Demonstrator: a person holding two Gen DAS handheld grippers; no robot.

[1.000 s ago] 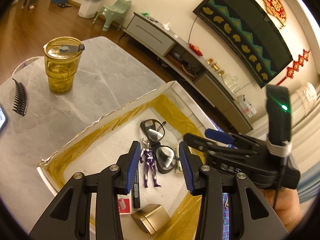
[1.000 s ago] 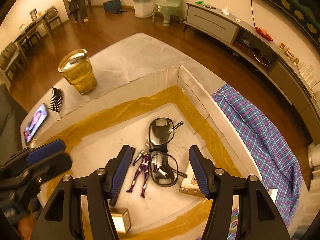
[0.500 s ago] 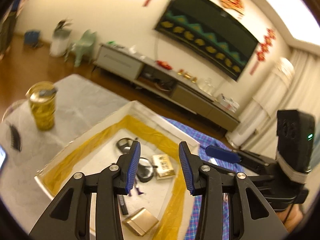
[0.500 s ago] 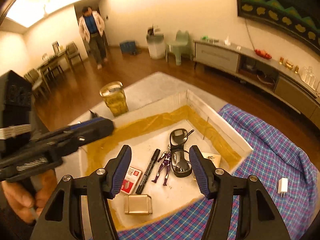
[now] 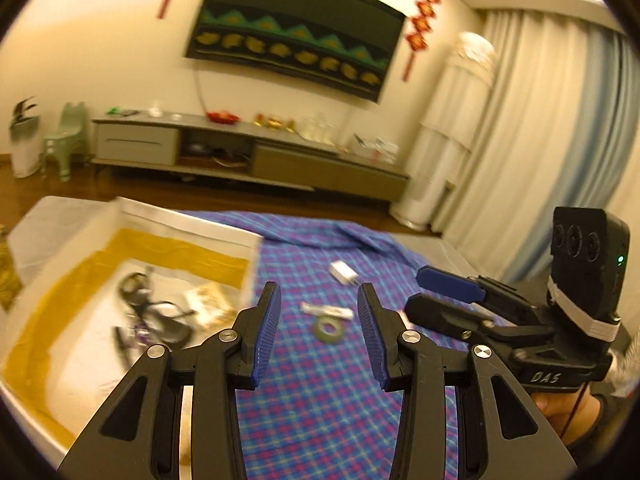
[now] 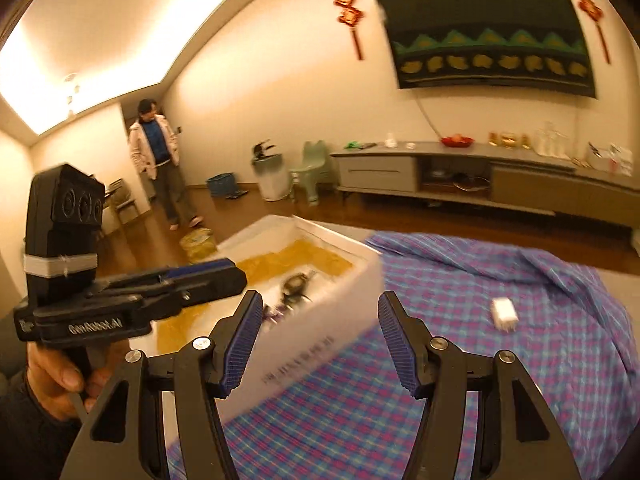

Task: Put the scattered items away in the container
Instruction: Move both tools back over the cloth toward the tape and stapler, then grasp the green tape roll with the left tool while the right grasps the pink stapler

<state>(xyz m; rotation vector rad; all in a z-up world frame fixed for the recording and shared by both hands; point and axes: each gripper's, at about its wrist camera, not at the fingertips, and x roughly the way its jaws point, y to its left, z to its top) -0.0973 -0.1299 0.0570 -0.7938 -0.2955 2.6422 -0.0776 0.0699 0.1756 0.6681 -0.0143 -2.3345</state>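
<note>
Both grippers, left (image 5: pixel 319 332) and right (image 6: pixel 319 344), hang with jaws apart and nothing between them, above the plaid cloth (image 5: pixel 320 396). The box (image 5: pixel 192 222) sits at the cloth's left edge; a charger (image 5: pixel 342 271), packet (image 5: pixel 327 311) and tape roll (image 5: pixel 329 329) lie on the cloth.

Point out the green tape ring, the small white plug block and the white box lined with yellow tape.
Green tape ring (image 5: pixel 329 329): left wrist view, on its band.
Small white plug block (image 6: pixel 504 313): right wrist view, front face.
White box lined with yellow tape (image 6: pixel 320 336): right wrist view, outer side wall.
</note>
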